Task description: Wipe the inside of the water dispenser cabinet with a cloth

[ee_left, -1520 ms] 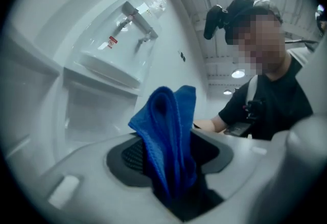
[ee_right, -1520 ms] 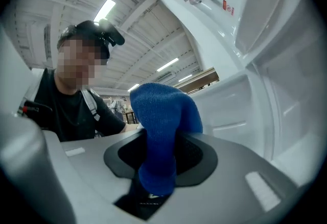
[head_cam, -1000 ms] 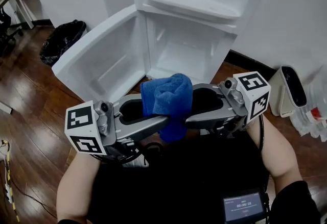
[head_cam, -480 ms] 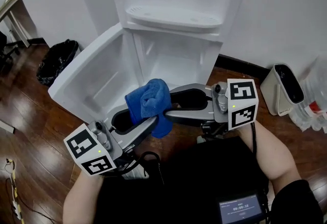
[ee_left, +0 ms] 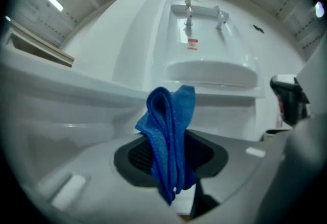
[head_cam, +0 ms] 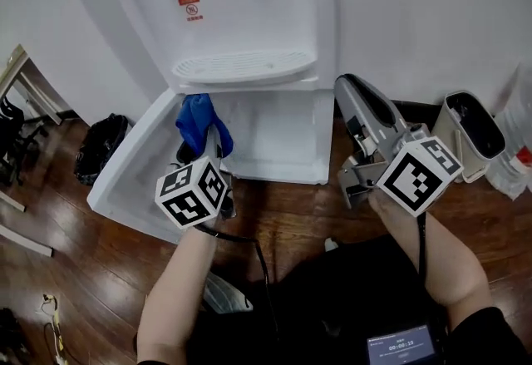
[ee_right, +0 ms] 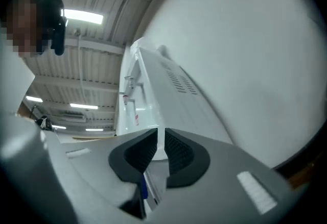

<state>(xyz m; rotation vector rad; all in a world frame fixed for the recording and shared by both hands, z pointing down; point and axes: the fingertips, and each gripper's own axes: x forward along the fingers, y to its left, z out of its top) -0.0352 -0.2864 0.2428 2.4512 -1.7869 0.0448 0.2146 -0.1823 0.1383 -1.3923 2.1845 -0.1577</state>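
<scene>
Now the cloth (head_cam: pixel 196 124) is carried by the left gripper (head_cam: pixel 209 157) alone. A second ago both grippers held it between them, close to the person and in front of the water dispenser (head_cam: pixel 241 6). The right gripper (head_cam: pixel 353 97) has since let go and swung off to the right, where it points up and away beside the dispenser's right side. Its jaws have just been closing and now stand nearly together with a narrow slit between the pads, and nothing is between them. The left gripper is clenched on the cloth. The folded blue fabric is pinched between its pads and stands up above them, with a shorter end hanging below. This gripper has moved to the far left and now points at the cabinet (head_cam: pixel 274 135), whose door (head_cam: pixel 133 172) hangs open to the left. The cloth is at the cabinet's mouth, near the upper left corner of the opening, and does not appear to touch any inner wall yet. The handover appears complete. Wiping has not begun, and the next step is probably to push the cloth inside against a wall.
</scene>
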